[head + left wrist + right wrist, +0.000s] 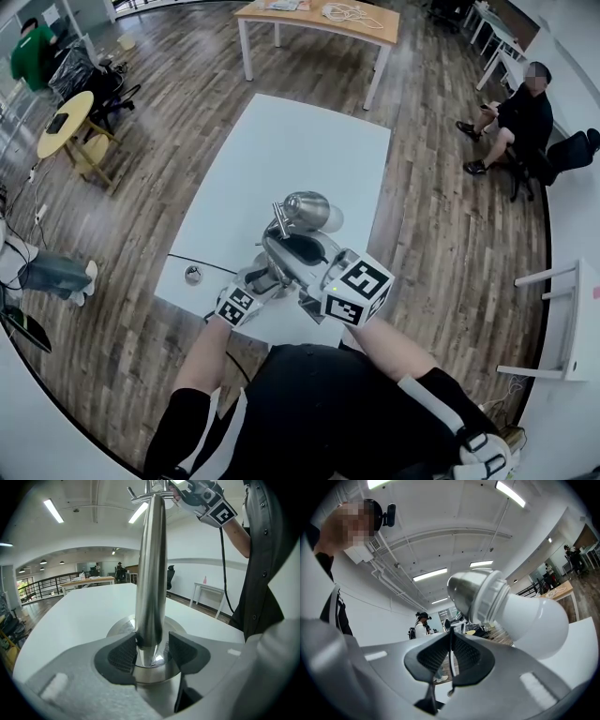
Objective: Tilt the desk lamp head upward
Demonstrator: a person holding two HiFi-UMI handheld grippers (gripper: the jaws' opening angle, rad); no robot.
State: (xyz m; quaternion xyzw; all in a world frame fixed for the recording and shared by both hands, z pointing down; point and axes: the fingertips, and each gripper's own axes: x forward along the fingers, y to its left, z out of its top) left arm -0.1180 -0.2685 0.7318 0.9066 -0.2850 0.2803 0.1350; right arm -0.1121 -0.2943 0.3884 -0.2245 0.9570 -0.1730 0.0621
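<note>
A silver desk lamp stands near the front edge of the white table [300, 150]. My left gripper [258, 281] [152, 651] is low down, shut on the lamp pole [151, 573] just above its round base [119, 627]. The lamp head [307, 208] sits atop the pole. In the right gripper view its metal socket [473, 592] and white bulb [529, 620] show close above the jaws. My right gripper [286, 246] [451, 656] is shut on a thin edge of the lamp head [451, 672], seen edge-on between the pads. It also shows beside the pole top [187, 491].
A small round object [193, 275] and a thin cable [183, 259] lie on the table's front left corner. A wooden table [319, 19] stands beyond, a yellow round table [66, 122] at left. A seated person [520, 117] is at right, with a white side table [562, 319] nearer.
</note>
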